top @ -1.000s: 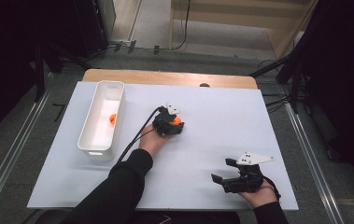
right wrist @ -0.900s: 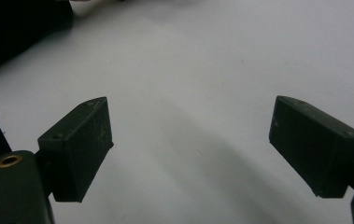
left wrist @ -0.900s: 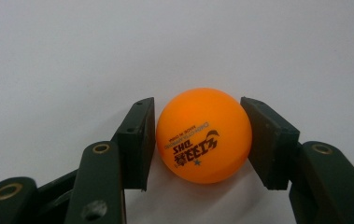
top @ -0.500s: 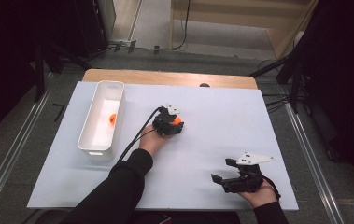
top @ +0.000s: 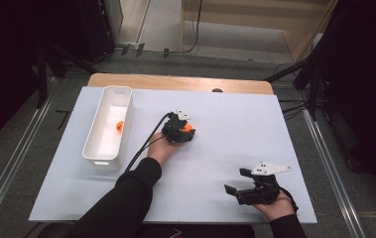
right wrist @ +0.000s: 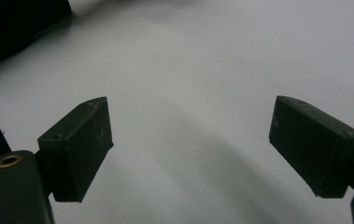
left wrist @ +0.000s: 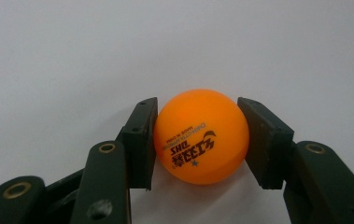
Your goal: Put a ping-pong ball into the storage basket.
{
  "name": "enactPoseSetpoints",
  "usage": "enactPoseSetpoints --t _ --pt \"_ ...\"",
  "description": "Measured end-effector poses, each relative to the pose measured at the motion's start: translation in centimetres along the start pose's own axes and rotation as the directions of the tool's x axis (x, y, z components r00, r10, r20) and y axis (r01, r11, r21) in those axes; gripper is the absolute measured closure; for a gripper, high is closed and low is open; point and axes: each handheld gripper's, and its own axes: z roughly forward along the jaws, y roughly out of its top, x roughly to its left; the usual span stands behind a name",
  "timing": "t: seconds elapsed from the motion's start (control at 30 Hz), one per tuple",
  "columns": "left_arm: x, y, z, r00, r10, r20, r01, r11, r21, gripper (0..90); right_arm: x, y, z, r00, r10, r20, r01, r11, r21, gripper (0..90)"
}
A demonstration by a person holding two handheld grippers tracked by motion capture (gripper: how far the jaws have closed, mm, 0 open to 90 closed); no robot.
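An orange ping-pong ball (left wrist: 201, 136) with dark print rests on the white table sheet, and both pads of my left gripper (left wrist: 198, 119) press against its sides. In the high view this gripper (top: 185, 133) sits near the middle of the table, the ball (top: 189, 128) showing as an orange spot at its tip. My right gripper (top: 235, 181) lies low near the front right edge, pointing left. Its jaws (right wrist: 191, 144) stand wide apart over bare sheet with nothing between them.
A long white bin (top: 90, 148) stands at the left of the table with a second orange ball (top: 120, 126) inside it. The white sheet (top: 235, 124) covers a wooden tabletop, and dark stands and cables ring the floor around it.
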Motion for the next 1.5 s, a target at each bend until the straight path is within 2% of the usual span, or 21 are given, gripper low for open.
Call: enactPoseSetpoints --t 0.27,0.5,0.73,0.93,1.5 --pt "-0.3 0.7 -0.8 0.9996 0.014 0.023 -0.014 0.9999 -0.001 50.7 0.0 0.0 0.0 1.0000 0.000 0.000 0.000 1.0000 0.003 11.9" --pt "-0.4 0.9 -1.2 0.9992 0.002 0.039 -0.002 1.0000 0.006 50.7 0.0 0.0 0.0 1.0000 -0.001 0.001 0.001 1.0000 0.005 11.9" --pt "-0.4 1.4 -2.3 0.9977 -0.006 0.068 0.005 0.9999 0.009 50.7 0.1 0.0 0.0 1.0000 0.006 0.001 -0.006 1.0000 0.006 11.9" --pt "-0.6 1.7 -3.4 0.9959 0.004 0.090 -0.006 0.9998 0.018 50.7 0.0 0.0 0.1 1.0000 -0.001 0.003 0.001 1.0000 0.008 11.9" --pt "-1.0 2.1 -5.6 0.9915 0.021 0.128 -0.023 0.9997 0.012 50.7 0.0 0.0 0.1 1.0000 0.000 0.004 0.000 1.0000 0.008 11.9"
